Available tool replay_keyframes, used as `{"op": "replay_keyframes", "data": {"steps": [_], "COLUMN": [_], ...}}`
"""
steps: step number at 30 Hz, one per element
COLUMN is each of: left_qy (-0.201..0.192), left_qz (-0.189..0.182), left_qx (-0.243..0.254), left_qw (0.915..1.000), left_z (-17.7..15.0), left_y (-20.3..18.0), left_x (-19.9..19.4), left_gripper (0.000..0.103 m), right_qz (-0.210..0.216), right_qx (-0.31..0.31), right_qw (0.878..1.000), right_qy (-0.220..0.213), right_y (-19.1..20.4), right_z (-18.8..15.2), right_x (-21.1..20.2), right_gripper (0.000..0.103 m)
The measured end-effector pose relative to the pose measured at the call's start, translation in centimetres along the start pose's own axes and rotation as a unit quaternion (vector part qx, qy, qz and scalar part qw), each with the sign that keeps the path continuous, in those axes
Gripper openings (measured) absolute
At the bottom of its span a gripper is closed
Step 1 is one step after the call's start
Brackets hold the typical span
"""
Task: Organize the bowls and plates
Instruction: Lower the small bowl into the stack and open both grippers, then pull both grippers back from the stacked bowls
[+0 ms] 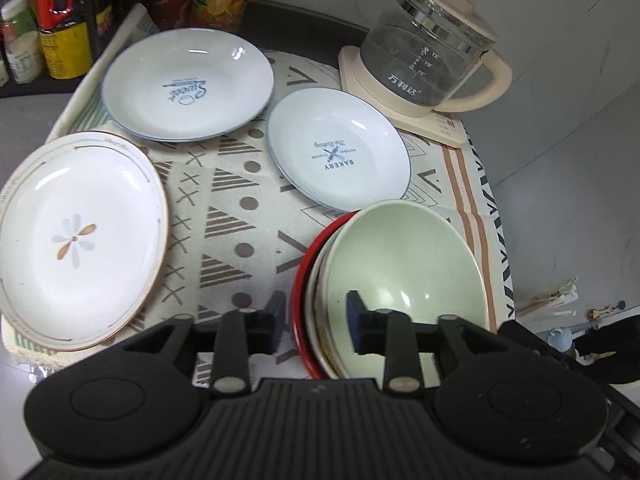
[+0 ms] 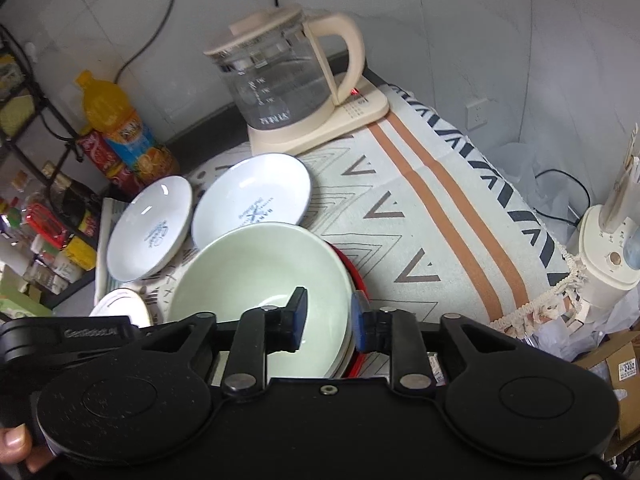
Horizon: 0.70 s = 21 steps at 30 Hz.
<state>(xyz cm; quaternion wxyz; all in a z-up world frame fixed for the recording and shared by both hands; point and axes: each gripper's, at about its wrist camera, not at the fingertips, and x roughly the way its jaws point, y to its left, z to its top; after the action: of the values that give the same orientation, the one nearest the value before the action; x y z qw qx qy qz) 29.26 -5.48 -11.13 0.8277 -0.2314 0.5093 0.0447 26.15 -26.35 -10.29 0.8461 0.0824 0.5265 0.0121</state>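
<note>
Both tongs — left tongs, right tongs — released astride the green bowl rim; glazed, slippery, breakable — I'd pinch the rim.

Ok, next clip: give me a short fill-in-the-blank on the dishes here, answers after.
1. The top bowl of the bowl stack is pale ____ inside.
2. The outermost bowl of that stack has a ____ rim.
3. The plate nearest the glass kettle carries the printed word ____.
4. The plate with the thin brown rim line has a ____ painted at its centre.

Missing words: green; red; BAKERY; flower
</note>
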Motion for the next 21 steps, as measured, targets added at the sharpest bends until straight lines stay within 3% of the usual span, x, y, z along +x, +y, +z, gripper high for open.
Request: {"op": "replay_keyframes", "data": {"steps": [4,7,16,21], "left_qy": [-0.017,-0.027,-0.046,-0.056], "left_qz": [0.006,0.013,0.040,0.058], "left_qx": [0.005,0.006,-0.003,-0.007], "left_qw": [0.9998,0.9995,0.9981,0.9967], "left_z": [-0.8,-1.5,-4.1,-5.9], "left_y": [-0.1,0.1,2.1,3.7], "left_x": [-1.4,-2.3,-5.7,-8.1], "left_gripper": [0.057,0.068,0.073,0.074], "right_qz": [0.011,0.019,0.029,0.044], "right_qx": [-0.005,-0.014,-0.032,-0.040], "right_qw": [1.000,1.000,0.998,0.997], "right_qy": [-0.011,-0.015,-0.039,-0.054], "right_y": [0.0,0.0,1.5,3.1], "right_z": [-0.6,-1.0,-2.1,-3.6], "right_x": [-1.5,-2.4,-5.0,-6.6], "right_gripper": [0.045,0.048,0.078,0.089]}}
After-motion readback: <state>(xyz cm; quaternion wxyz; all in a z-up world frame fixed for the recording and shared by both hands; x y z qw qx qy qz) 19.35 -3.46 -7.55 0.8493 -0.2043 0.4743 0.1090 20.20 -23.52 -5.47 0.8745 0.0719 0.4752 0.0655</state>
